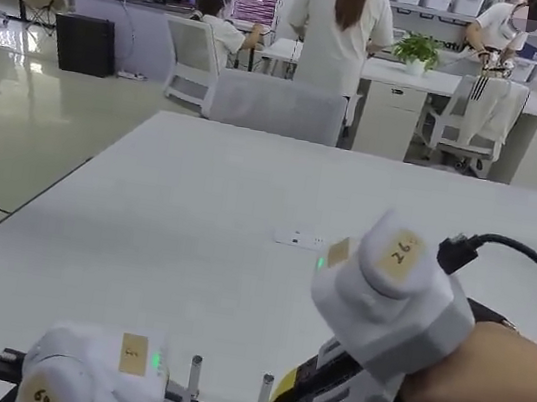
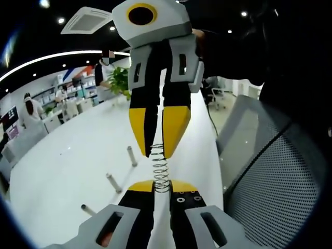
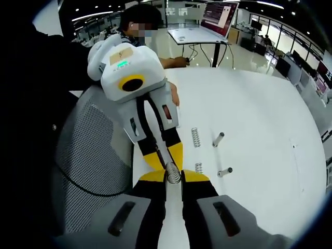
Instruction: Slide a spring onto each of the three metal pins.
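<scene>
Fingertips (image 2: 141,187) of the left gripper (image 2: 162,188), in its own view, pinch one end of a spring (image 2: 161,168); the right gripper (image 2: 158,148) clamps the other, likely steadying it for threading. Three pins (image 2: 113,182) stand beside that spring. Right gripper view: two loose springs (image 3: 195,137) lie just beyond it. Head view: two pins stand close by.

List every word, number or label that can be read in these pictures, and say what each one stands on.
"26": handwritten on the rounded tan sticker atop the right gripper's white housing.
Square tan sticker on the left gripper's white housing: mark too small to read.
Pink-lit monitor screen in the background: text too blurred to read.
</scene>
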`<control>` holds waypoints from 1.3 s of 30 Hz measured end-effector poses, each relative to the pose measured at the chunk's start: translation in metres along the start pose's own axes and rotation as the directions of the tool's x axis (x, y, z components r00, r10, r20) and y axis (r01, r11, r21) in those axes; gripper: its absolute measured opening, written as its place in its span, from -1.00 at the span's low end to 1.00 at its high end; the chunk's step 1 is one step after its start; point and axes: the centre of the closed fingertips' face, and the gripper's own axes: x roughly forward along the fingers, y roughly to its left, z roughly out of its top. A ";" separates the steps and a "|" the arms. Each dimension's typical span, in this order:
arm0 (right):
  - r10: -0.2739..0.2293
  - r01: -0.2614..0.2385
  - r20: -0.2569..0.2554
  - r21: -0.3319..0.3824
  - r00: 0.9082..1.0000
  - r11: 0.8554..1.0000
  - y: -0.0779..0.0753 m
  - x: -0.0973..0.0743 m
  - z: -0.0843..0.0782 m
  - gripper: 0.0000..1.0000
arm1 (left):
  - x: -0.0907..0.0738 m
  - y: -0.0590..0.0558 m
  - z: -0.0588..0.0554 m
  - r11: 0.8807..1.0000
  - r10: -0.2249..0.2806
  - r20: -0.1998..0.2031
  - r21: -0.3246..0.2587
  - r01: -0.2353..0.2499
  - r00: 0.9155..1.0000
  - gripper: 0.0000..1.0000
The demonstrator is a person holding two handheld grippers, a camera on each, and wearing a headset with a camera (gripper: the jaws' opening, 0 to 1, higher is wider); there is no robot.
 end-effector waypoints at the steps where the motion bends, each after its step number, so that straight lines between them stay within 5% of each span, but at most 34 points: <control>1: 0.002 -0.002 0.005 -0.009 1.000 1.000 0.000 0.000 0.001 -0.84 | 0.000 0.000 0.000 1.000 0.000 0.002 -0.001 0.000 1.000 -0.96; 7: 0.012 -0.011 0.020 -0.016 1.000 1.000 0.001 0.000 0.002 -0.71 | -0.001 -0.001 0.001 1.000 -0.003 0.015 0.001 0.003 1.000 -0.96; 27: 0.027 -0.028 -0.019 -0.010 0.999 1.000 0.004 0.012 -0.005 -0.82 | -0.001 0.000 0.014 1.000 -0.002 0.086 -0.028 0.005 0.996 -0.96; 39: 0.030 -0.030 -0.039 -0.003 0.999 1.000 0.000 0.013 -0.004 -0.83 | 0.000 0.004 0.013 0.999 0.011 0.081 -0.031 -0.008 0.997 -0.94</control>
